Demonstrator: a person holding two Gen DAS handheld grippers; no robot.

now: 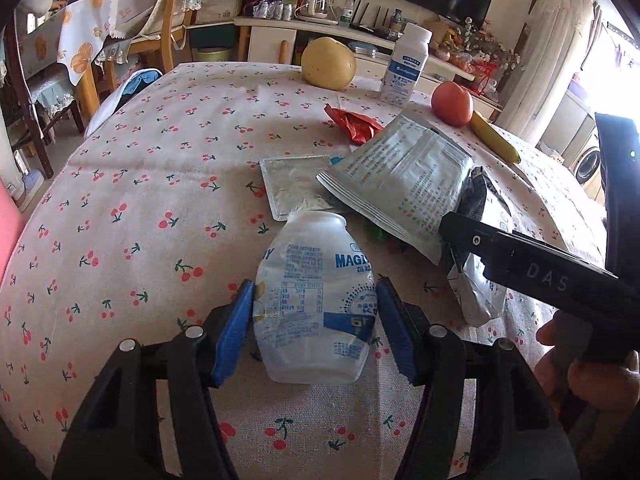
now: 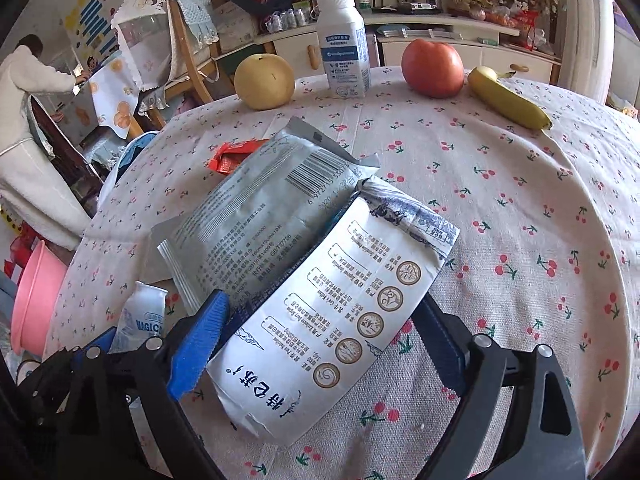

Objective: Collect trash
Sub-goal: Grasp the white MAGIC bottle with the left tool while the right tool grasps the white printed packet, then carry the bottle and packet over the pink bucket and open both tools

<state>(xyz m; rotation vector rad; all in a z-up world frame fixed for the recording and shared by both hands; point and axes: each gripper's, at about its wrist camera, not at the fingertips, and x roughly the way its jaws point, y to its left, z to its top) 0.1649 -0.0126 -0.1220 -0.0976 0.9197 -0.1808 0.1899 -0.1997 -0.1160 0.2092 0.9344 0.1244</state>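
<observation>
A crushed white plastic bottle (image 1: 312,300) lies on the cherry-print tablecloth (image 1: 140,200). My left gripper (image 1: 315,286) is shut on it, one blue pad against each side. A white printed packet (image 2: 332,320) lies between the fingers of my right gripper (image 2: 322,300), which stands open and wide around it. In the left wrist view one black right finger (image 1: 472,240) reaches over that packet (image 1: 480,292). A grey pouch (image 2: 260,220) overlaps the packet's far end. A flat foil pack (image 1: 288,188) and a red wrapper (image 1: 356,124) lie beyond.
At the table's far edge stand a pear (image 2: 264,80), an upright white bottle (image 2: 344,48), a red fruit (image 2: 434,68) and a banana (image 2: 508,100). A pink basin (image 2: 36,304) sits off the table's left side. A person in white (image 2: 28,120) stands far left by chairs.
</observation>
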